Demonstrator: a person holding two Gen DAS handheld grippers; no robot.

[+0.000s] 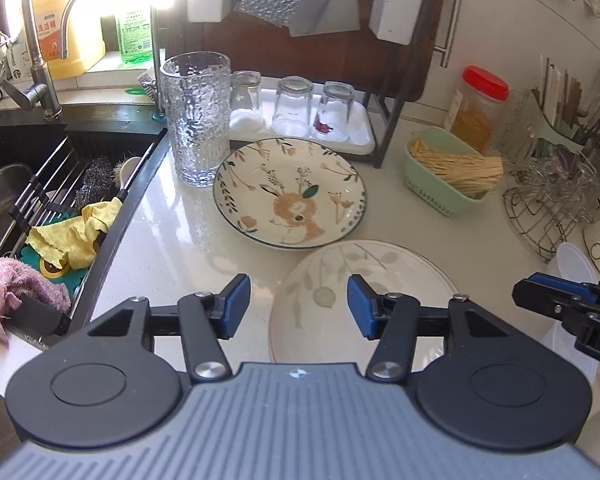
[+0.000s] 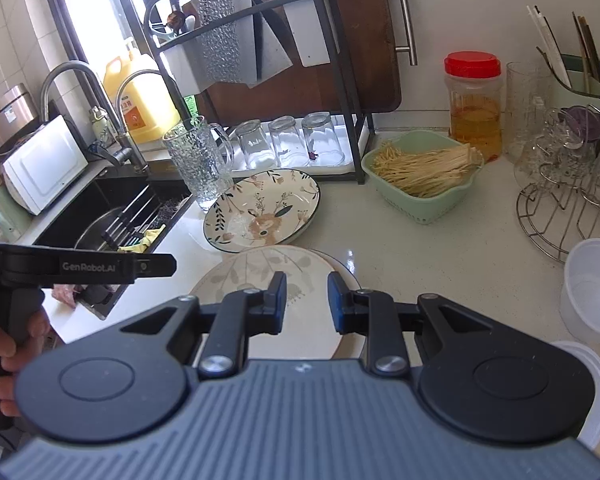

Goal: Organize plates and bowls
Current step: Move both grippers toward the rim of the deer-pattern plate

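Two plates lie on the white counter. A deer-pattern plate [image 1: 290, 196] [image 2: 260, 210] sits farther back, and a pale leaf-pattern plate [image 1: 364, 276] [image 2: 252, 272] lies nearer, touching or slightly overlapping it. My left gripper [image 1: 299, 306] is open above the leaf plate's left rim with nothing pressed between its pads. My right gripper [image 2: 307, 300] hovers over the same plate, its jaws a narrow gap apart and holding nothing. Each gripper shows in the other's view: the right gripper [image 1: 540, 294] at the right edge, the left gripper [image 2: 152, 266] at the left. White plastic bowls [image 2: 592, 288] stand at the right.
A tall textured glass [image 1: 196, 116] stands just behind the deer plate. A sink [image 1: 20, 168] with rags drops off at left. Upturned glasses on a rack tray [image 1: 360, 142], a green noodle basket [image 1: 448, 168], a red-lidded jar [image 1: 476, 108] and a wire glass stand [image 1: 548, 208] line the back and right.
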